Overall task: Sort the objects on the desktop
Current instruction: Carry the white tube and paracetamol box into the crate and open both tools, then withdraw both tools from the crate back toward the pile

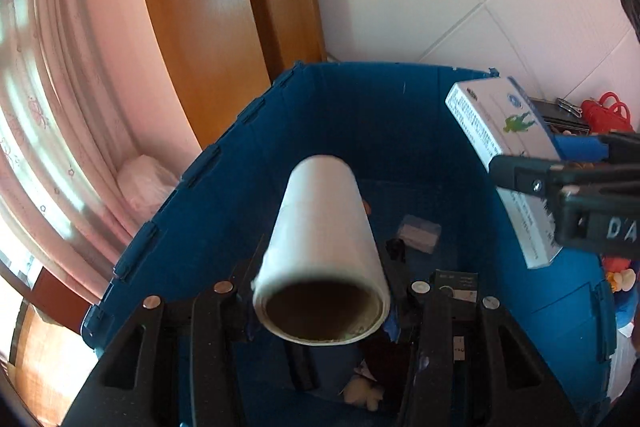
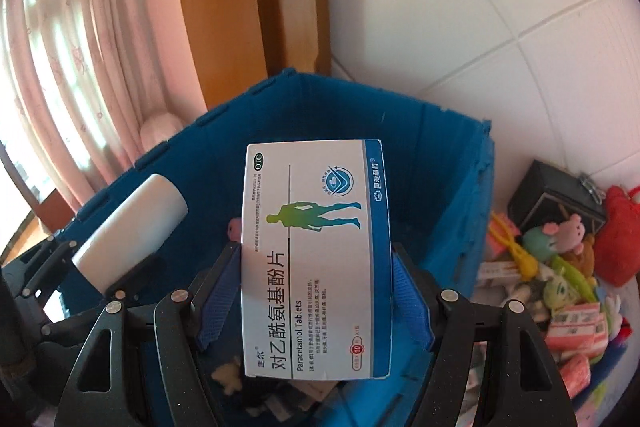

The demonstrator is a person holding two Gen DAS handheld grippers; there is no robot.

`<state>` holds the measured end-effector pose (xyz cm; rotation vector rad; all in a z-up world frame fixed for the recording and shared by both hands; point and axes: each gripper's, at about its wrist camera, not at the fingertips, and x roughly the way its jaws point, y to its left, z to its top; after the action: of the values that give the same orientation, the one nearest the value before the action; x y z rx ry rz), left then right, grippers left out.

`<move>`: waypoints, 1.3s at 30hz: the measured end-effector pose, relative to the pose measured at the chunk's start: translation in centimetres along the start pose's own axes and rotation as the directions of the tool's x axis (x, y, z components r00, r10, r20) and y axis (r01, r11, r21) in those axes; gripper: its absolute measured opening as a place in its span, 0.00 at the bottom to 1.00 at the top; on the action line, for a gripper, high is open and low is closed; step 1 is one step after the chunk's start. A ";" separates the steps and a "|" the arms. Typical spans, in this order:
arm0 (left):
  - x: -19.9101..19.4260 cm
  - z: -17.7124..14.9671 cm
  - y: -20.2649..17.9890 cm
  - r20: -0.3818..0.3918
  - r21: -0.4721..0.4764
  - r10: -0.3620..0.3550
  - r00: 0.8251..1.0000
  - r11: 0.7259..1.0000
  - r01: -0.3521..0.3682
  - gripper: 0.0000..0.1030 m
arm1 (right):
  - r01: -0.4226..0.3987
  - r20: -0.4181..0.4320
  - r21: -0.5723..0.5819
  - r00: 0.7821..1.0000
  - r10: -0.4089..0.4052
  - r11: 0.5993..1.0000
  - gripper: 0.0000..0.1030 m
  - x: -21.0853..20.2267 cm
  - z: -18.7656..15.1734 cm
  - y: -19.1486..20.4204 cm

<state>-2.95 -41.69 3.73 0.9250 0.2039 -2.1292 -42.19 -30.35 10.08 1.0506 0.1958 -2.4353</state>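
Observation:
My left gripper [image 1: 320, 303] is shut on a white roll of plastic film [image 1: 324, 247] with a brown cardboard core, held over the open blue bin [image 1: 224, 187]. The roll also shows in the right wrist view [image 2: 132, 227]. My right gripper [image 2: 316, 291] is shut on a white and blue Paracetamol tablet box [image 2: 316, 259], held over the same bin [image 2: 452, 187]. That box shows in the left wrist view [image 1: 504, 147] at the right, above the bin's right wall.
Small items lie on the bin floor, among them a clear packet [image 1: 420, 233] and a black box [image 1: 456, 283]. Right of the bin is a pile of toys and packets [image 2: 560, 279], a black case [image 2: 552, 195] and a red pouch [image 2: 620, 239]. Tiled wall, wooden door frame and pink curtain stand behind.

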 end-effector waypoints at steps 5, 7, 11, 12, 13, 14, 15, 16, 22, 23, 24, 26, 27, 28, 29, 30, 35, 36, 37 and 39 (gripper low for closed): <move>2.3 -0.3 1.8 -0.058 -0.019 -0.037 0.998 0.999 0.036 0.43 | 0.018 -0.184 0.002 0.983 -0.017 1.000 0.70 4.6 -2.6 1.6; 2.5 -0.4 1.9 -0.062 -0.013 -0.050 0.997 0.999 0.049 0.43 | 0.067 -0.187 -0.038 0.980 -0.073 0.997 0.70 4.5 -3.0 2.0; 2.2 -0.5 1.1 -0.043 -0.005 -0.073 0.996 0.997 0.073 0.43 | 0.134 -0.208 -0.107 0.966 -0.154 0.985 0.70 3.9 -3.7 2.3; 1.7 -0.3 1.2 -0.038 -0.005 -0.076 0.996 0.997 0.076 0.43 | 0.141 -0.206 -0.113 0.965 -0.162 0.984 0.70 3.8 -3.6 2.4; 1.6 -0.3 1.1 -0.033 -0.005 -0.077 0.996 0.997 0.077 0.43 | 0.153 -0.198 -0.121 0.964 -0.175 0.981 0.70 3.6 -3.8 2.3; 1.5 -0.4 1.0 -0.029 -0.007 -0.077 0.997 0.997 0.077 0.43 | 0.163 -0.187 -0.127 0.965 -0.185 0.978 0.70 3.4 -4.0 2.2; 1.4 -0.4 1.0 -0.026 -0.010 -0.081 0.996 0.997 0.080 0.43 | 0.168 -0.182 -0.129 0.965 -0.190 0.977 0.70 3.5 -3.7 2.6; 1.3 -0.6 0.9 -0.024 -0.013 -0.084 0.996 0.996 0.084 0.43 | 0.174 -0.168 -0.138 0.966 -0.196 0.975 0.70 3.3 -3.9 2.7; 0.5 -1.4 1.1 -0.007 -0.024 -0.086 0.996 0.996 0.086 0.43 | 0.232 -0.098 -0.202 0.962 -0.255 0.952 0.71 1.8 -3.7 4.4; 0.4 -1.5 1.1 -0.002 -0.026 -0.088 0.996 0.996 0.088 0.43 | 0.238 -0.085 -0.212 0.962 -0.261 0.948 0.75 1.5 -3.7 4.6; 0.2 -1.5 1.1 0.001 -0.027 -0.090 0.996 0.996 0.090 0.43 | 0.249 -0.076 -0.219 0.960 -0.270 0.944 0.78 1.4 -3.7 4.8; 0.0 -1.6 1.2 0.004 -0.031 -0.088 0.996 0.996 0.088 0.44 | 0.258 -0.053 -0.227 0.960 -0.276 0.939 0.91 0.9 -3.8 5.1; -0.1 -1.7 1.2 0.006 -0.033 -0.086 0.996 0.996 0.086 0.44 | 0.260 -0.047 -0.231 0.959 -0.278 0.938 0.92 0.7 -3.9 5.2; -0.3 -1.8 1.2 0.011 -0.036 -0.084 0.996 0.996 0.084 0.45 | 0.261 -0.039 -0.233 0.960 -0.278 0.937 0.96 0.5 -3.9 5.4; -0.4 -1.9 1.2 0.014 -0.039 -0.084 0.996 0.996 0.085 0.46 | 0.263 -0.030 -0.235 0.960 -0.277 0.936 0.98 0.2 -3.9 5.5; -0.6 -2.0 1.3 0.019 -0.046 -0.085 0.996 0.995 0.085 0.47 | 0.270 -0.022 -0.236 0.959 -0.283 0.934 0.98 -0.2 -4.0 5.6; -1.9 -2.6 1.8 0.057 -0.096 -0.095 0.994 0.990 0.101 0.50 | 0.278 0.036 -0.229 0.960 -0.278 0.933 1.00 -2.0 -4.5 5.6; -2.3 -2.7 1.9 0.068 -0.106 -0.085 0.994 0.990 0.092 0.50 | 0.280 0.051 -0.226 0.960 -0.276 0.933 1.00 -2.4 -4.6 5.7; -2.7 -2.8 1.9 0.082 -0.114 -0.083 0.993 0.989 0.092 0.51 | 0.284 0.080 -0.224 0.959 -0.273 0.932 1.00 -3.2 -4.8 5.7; -3.7 -3.1 2.0 0.130 -0.131 -0.096 0.987 0.985 0.113 0.51 | 0.303 0.127 -0.219 0.951 -0.281 0.927 1.00 -4.3 -5.2 5.7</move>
<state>1.74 -39.46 4.26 0.7138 0.3394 -2.2291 -33.57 -32.16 9.85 0.8493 0.6373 -2.6333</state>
